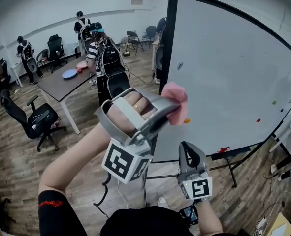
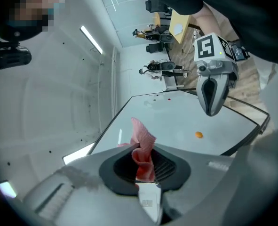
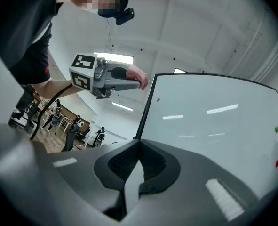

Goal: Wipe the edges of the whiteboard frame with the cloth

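Head view: the left gripper (image 1: 166, 110) is raised at the left edge of the whiteboard (image 1: 234, 68), beside its black frame (image 1: 167, 48). A pink cloth (image 1: 176, 98) sticks out of its tip over the white surface. The right gripper (image 1: 191, 150) hangs lower and nearer, by the board's bottom edge.

Left gripper view: the fingers (image 2: 115, 166) are clamped on the cloth, which bunches up between them. An orange dot (image 2: 198, 134) sits on the board beyond.

Right gripper view: its fingers (image 3: 117, 163) are pressed together, with nothing between them. They point at the frame's left side.
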`<state>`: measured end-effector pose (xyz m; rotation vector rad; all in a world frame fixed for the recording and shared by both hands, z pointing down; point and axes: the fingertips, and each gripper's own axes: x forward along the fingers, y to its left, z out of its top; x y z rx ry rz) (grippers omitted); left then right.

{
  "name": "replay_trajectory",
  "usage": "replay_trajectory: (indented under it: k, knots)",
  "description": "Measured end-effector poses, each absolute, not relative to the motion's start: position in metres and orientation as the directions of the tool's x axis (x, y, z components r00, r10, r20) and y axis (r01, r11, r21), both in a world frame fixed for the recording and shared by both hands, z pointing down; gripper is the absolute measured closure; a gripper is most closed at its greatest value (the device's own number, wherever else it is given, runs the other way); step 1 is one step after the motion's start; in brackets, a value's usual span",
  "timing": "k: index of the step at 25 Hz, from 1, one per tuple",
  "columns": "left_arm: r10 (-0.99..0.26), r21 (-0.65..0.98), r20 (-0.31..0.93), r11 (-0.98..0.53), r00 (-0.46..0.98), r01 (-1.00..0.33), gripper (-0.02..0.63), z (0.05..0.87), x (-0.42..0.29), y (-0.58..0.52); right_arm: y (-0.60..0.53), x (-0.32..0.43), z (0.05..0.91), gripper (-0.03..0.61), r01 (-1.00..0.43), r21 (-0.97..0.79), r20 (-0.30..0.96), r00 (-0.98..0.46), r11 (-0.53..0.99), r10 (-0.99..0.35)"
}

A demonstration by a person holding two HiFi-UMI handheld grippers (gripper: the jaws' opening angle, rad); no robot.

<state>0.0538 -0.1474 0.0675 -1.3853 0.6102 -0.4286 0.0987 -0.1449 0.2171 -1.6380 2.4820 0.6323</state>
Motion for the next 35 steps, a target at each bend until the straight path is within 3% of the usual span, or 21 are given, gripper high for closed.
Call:
replay_trajectory:
  k: [16,31,35]
  knots:
    - [-0.679,-0.943,-0.200,0.329,0.706,0.050,0.572,-0.027,0.056,-0.176,-0.156,0.089,0.129,0.577,-0.881,0.352,-0.415,-0.451,0.317,-0.791]
    - [-0.772,-0.915,-0.199,0.367,0.603,0.168,0.572,-0.091,0.053,-0.221,-0.170,0.102,0.070,0.577,-0.882,0.364,-0.484,-0.453,0.299,-0.748]
    - [-0.763,-0.891,-0.253,0.423,0.594,0.164,0.572,-0.118,0.048,-0.227,-0.174,0.098,0.064,0.577,-0.882,0.362,-0.499,-0.457,0.301,-0.737]
